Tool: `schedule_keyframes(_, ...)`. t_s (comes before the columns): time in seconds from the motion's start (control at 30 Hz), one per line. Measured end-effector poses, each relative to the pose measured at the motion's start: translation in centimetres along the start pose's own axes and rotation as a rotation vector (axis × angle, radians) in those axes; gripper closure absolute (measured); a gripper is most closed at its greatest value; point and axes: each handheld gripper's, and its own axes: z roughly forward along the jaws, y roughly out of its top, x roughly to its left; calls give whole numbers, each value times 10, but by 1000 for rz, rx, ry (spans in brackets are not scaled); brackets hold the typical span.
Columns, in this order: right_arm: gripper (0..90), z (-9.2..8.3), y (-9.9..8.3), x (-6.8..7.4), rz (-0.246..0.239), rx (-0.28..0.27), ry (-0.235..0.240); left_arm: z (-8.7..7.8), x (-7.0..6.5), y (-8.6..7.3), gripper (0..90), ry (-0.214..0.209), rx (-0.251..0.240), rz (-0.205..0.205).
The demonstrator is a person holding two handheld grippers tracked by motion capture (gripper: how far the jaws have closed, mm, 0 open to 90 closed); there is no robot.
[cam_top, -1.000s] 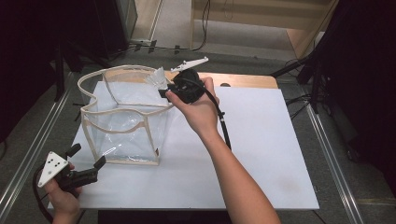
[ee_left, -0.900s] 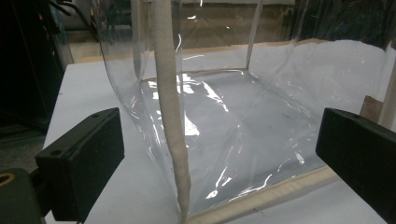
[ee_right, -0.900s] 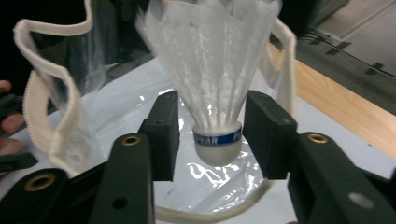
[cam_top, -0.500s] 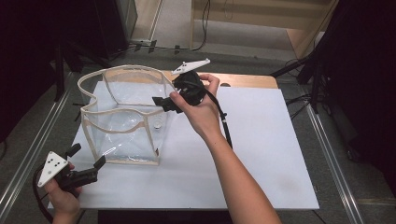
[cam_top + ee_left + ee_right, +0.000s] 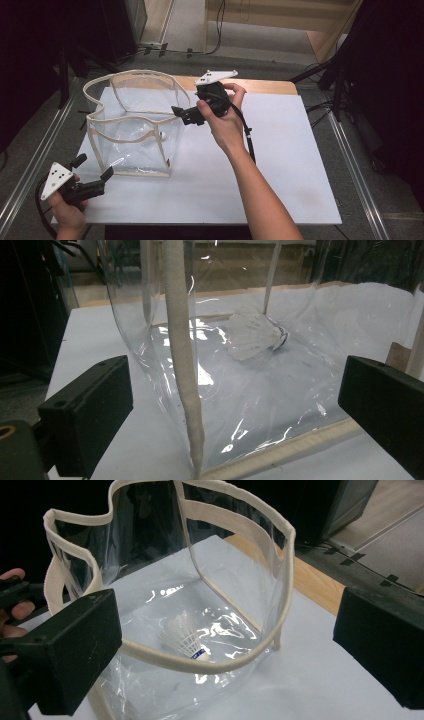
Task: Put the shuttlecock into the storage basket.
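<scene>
White sheeting is covering the bench (image 5: 280, 165), where a clear bag (image 5: 132, 127) with cream fabric trim is standing open. 1 shuttlecock (image 5: 186, 637) is lying on its floor, light, fragile at the feathers, best taken by the cork. The right tool (image 5: 186, 114) is hovering spread and empty at the rim, above the shuttlecock; the left tool (image 5: 94, 181) is waiting spread just beside the bag's near corner.

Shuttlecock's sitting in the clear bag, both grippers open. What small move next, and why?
Probably draw the right gripper clear of the bag's rim: its jaws are open and empty, and the shuttlecock already lies on the bag's floor. The left gripper waits open beside the bag.
</scene>
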Motion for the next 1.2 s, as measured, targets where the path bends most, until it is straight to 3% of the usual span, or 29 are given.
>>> schedule_keyframes(0.57,0,-13,-25,-8,0,-19,-39,0,0,0,18,-2,3,5)
schedule_keyframes(1.2,0,-22,-60,-20,43,-27,-61,0,-1,0,18,2,7,9)
